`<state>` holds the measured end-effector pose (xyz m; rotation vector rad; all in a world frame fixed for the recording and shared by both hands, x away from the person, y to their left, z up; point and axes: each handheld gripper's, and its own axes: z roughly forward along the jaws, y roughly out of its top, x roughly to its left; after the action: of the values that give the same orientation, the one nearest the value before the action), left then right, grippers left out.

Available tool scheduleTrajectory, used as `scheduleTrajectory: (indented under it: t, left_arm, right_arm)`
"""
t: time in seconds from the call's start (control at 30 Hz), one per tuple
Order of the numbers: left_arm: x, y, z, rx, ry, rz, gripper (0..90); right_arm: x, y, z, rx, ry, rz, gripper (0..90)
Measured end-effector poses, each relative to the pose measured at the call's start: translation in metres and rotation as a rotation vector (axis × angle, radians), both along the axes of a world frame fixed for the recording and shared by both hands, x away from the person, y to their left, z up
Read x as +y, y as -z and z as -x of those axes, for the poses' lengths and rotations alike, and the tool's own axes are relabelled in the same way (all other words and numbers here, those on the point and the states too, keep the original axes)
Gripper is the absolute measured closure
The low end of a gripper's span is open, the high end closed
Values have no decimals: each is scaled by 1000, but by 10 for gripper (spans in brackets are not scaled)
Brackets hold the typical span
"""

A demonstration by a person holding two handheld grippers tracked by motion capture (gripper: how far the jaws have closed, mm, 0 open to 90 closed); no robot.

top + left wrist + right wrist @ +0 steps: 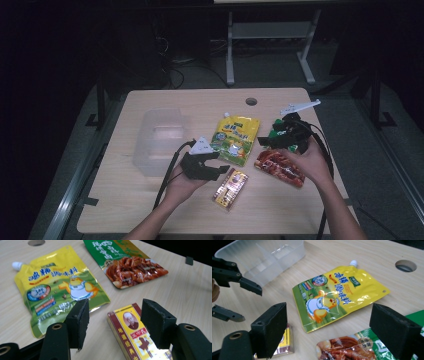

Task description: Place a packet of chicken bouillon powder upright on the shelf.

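Note:
A small red and yellow box (pixel 230 188) (pixel 135 335) lies on the wooden table near its front. My left gripper (pixel 222 162) (pixel 116 320) hovers just left of the box, open, with the box's near end low between its pads and untouched. A yellow spouted pouch (pixel 236 139) (pixel 57 290) (pixel 337 297) lies flat mid-table. Right of it rests a green and red food pouch (pixel 280 167) (pixel 130 265) (pixel 352 347). My right gripper (pixel 267 140) (pixel 328 327) is raised over that pouch's upper end, open wide and holding nothing. In the right gripper view the left gripper (pixel 242 302) is at the left edge.
A clear plastic container (pixel 160 140) (pixel 262 257) with a divider stands at the table's left, behind the left hand. A round cable hole (pixel 251 101) (pixel 405 265) sits near the far edge. Bare wood runs along the front edge (pixel 200 220). Dark floor and desk legs lie beyond.

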<state>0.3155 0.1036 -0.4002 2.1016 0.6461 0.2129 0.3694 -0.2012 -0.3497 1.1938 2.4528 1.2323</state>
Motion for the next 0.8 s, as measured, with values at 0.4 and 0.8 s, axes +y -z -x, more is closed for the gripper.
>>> scheduleTrajectory:
  t: [0.4, 0.8]
  left_arm:
    - [-5, -4, -20, -1, -21, -15, 451]
    - [-18, 8, -50, 18, -82, -86, 595]
  right_arm:
    - [9, -8, -22, 14, -2, 13, 141]
    - [27, 1, -62, 58, 40, 58, 154]
